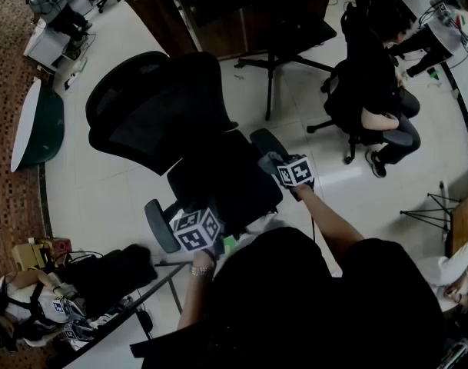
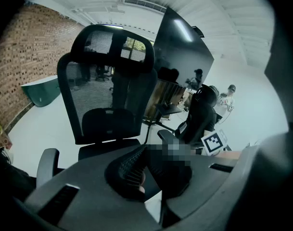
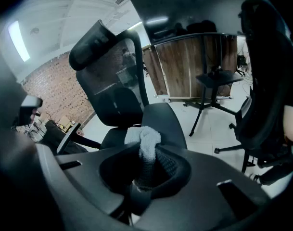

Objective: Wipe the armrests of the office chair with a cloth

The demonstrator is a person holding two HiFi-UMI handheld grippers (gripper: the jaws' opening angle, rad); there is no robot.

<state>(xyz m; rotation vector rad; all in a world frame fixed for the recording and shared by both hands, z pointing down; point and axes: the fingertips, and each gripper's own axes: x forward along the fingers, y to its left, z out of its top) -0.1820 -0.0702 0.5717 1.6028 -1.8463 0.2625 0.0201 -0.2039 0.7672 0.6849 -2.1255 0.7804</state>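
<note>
A black mesh-backed office chair (image 1: 160,110) stands in the middle of the head view. Its right armrest (image 1: 268,143) lies just beside my right gripper (image 1: 286,169). That gripper (image 3: 145,170) is shut on a pale fluffy cloth (image 3: 144,141), whose bunched end sticks out over the near end of the armrest pad (image 3: 161,117). Whether cloth and pad touch, I cannot tell. My left gripper (image 1: 195,227) hovers at the chair's front, close to the left armrest (image 1: 158,223). Its jaws (image 2: 146,172) stand together with nothing between them, aimed at the seat (image 2: 105,148).
A person sits on another black chair (image 1: 372,91) at the right. A black stand with a spread base (image 1: 280,56) is behind the chair. A green and white round table (image 1: 38,121) is at the left, a cluttered desk (image 1: 103,314) at the lower left.
</note>
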